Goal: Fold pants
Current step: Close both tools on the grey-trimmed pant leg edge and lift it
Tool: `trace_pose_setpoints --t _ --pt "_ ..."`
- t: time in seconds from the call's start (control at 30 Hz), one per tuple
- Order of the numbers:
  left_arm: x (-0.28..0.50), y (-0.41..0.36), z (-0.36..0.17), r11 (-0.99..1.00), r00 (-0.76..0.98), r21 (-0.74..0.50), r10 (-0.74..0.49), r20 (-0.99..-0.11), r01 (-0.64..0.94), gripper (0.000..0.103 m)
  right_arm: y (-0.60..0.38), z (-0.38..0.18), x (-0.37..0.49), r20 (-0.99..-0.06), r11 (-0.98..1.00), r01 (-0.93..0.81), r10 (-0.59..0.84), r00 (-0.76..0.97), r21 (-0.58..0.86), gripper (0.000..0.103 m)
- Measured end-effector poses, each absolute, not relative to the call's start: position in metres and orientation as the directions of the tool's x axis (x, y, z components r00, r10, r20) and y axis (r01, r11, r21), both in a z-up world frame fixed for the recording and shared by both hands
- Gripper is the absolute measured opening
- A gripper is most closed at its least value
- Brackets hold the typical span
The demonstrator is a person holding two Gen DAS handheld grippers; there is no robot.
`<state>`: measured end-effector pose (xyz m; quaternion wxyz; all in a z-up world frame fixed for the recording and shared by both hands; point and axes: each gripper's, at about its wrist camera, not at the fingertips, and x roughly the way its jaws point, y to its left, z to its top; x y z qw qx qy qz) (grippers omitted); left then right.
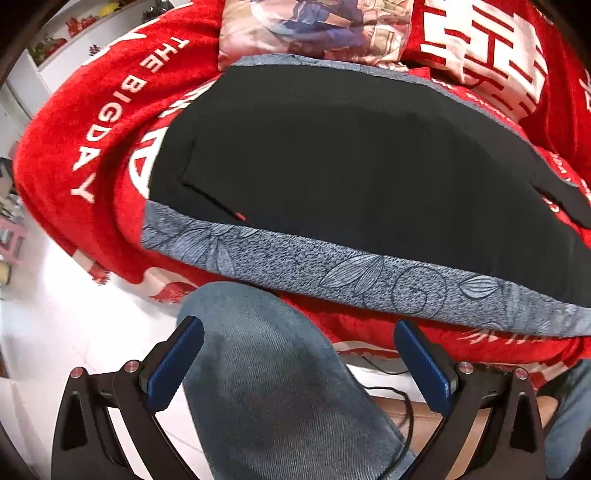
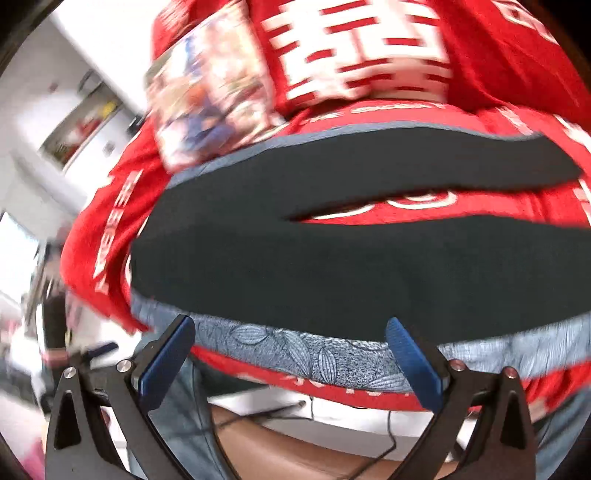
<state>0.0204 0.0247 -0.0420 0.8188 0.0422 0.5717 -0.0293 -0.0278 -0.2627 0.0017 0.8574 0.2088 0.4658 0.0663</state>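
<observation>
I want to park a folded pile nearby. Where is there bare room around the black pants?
Bare room: red blanket left of the black pants, and a red gap between the legs. Crowded: printed cushion and red pillow behind; only the grey mat's strip in front.

A home: red blanket [image 1: 92, 122], printed pillow [image 1: 314, 29], cluttered shelves [image 1: 66, 33].

Both wrist cameras are sitting low at the near edge of the red blanket [image 1: 92, 122], facing forward across the black pants [image 1: 351, 155]. The right view is blurring and looking further along the legs. Both are sharing the pants, grey patterned cloth [image 2: 314, 354] and printed pillow [image 1: 314, 29].
</observation>
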Motion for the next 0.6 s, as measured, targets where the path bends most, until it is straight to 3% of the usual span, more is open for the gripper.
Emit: trace_pose_setpoints --t 0.13,0.37,0.47,0.5,0.6 --pt "0.032 0.041 -0.038 0.997 0.375 -0.026 -0.049 -0.926 0.068 0.103 -0.262 -0.007 -0.013 -0.777 0.87 0.037 0.42 0.469 0.492 0.103" --pt "0.061 0.095 -0.048 0.979 0.375 -0.199 -0.173 -0.911 -0.031 0.103 -0.243 -0.037 -0.007 -0.628 0.703 -0.04 0.658 0.414 0.71 0.102" --pt "0.07 0.125 -0.066 0.938 0.359 -0.337 -0.289 -0.887 -0.076 0.103 -0.228 -0.065 -0.006 -0.544 0.583 -0.055 0.785 0.298 0.811 0.086" --pt "0.072 0.132 -0.072 0.923 0.354 -0.373 -0.32 -0.879 -0.093 0.103 -0.223 -0.076 -0.004 -0.533 0.561 -0.045 0.806 0.258 0.826 0.075" --pt "0.079 0.153 -0.092 0.864 0.349 -0.484 -0.414 -0.84 -0.138 0.103 -0.211 -0.107 -0.001 -0.553 0.565 -0.017 0.813 0.184 0.825 0.074"
